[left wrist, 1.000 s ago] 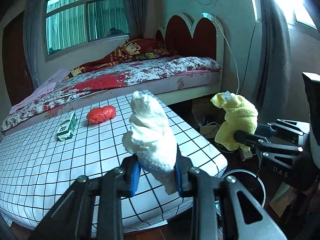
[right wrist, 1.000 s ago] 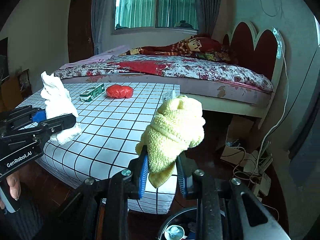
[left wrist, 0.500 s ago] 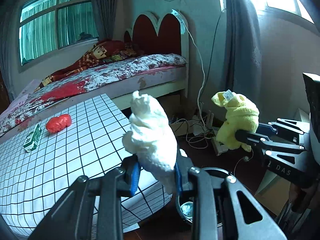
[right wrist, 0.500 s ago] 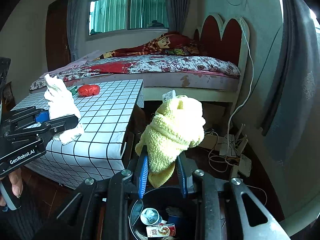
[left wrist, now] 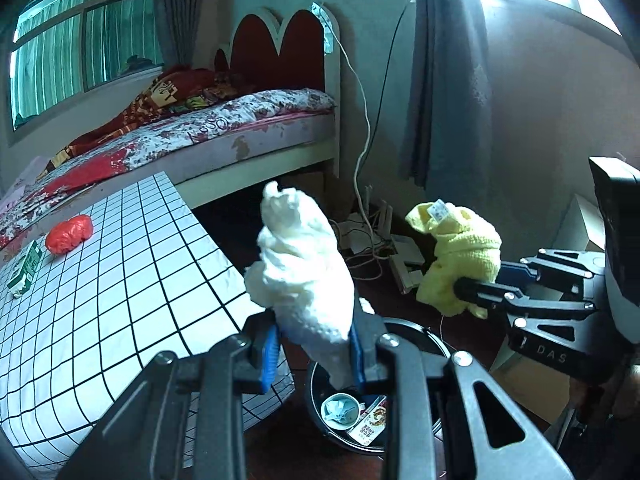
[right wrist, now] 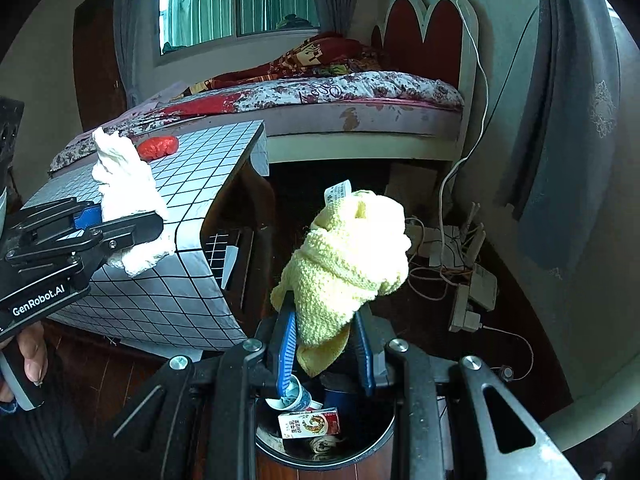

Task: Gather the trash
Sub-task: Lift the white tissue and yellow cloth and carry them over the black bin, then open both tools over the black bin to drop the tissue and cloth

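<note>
Bedroom with a heart-shaped red headboard (left wrist: 276, 52) and a low table under a black-and-white grid cloth (left wrist: 120, 280): a person holding two grippers brings trash to a dark round bin (right wrist: 332, 436) on the floor beside the table. Left gripper (left wrist: 316, 346) pinches a crumpled white tissue wad (left wrist: 300, 272) above the bin's rim; right gripper (right wrist: 326, 344) pinches a bunched yellow cloth (right wrist: 348, 256) directly over the bin's opening. Inside the bin lie a paper cup (right wrist: 294, 396) and a small printed carton (right wrist: 310, 422), so part of the job looks done. Neither held item has been let go, and a red crumpled wad (left wrist: 68, 234) and a green-and-white carton (left wrist: 24, 270) remain on the table.
</note>
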The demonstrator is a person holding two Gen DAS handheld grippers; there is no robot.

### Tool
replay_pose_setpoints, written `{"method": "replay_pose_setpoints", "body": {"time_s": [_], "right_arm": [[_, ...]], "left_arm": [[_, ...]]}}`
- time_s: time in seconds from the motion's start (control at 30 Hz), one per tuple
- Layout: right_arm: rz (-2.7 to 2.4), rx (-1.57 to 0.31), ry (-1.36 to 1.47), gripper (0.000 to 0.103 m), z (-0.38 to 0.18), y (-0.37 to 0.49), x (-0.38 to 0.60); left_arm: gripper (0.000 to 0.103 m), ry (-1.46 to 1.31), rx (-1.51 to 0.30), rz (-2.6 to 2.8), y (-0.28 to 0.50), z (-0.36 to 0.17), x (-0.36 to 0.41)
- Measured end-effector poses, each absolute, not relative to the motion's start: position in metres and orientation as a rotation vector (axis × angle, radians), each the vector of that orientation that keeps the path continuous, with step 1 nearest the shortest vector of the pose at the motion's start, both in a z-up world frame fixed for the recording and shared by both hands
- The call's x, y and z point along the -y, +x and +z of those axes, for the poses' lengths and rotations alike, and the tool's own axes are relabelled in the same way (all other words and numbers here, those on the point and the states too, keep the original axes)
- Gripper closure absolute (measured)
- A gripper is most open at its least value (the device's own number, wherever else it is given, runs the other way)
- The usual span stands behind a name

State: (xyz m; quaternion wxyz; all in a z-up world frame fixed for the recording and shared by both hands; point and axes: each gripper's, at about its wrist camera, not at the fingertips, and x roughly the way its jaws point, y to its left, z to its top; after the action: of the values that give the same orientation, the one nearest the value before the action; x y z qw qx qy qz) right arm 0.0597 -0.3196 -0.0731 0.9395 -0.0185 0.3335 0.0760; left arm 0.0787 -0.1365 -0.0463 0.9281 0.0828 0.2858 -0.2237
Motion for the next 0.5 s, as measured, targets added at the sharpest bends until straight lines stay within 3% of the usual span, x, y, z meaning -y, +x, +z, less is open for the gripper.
{"method": "replay_pose_setpoints", "body": {"time_s": [0.5], "right_arm": [[0.179, -0.823, -0.074, 0.075, -0.125, 0.06, 0.327]], "left_arm": [[0.073, 0.172, -0.754, -0.508, 0.089, -0.104, 0.155]]}}
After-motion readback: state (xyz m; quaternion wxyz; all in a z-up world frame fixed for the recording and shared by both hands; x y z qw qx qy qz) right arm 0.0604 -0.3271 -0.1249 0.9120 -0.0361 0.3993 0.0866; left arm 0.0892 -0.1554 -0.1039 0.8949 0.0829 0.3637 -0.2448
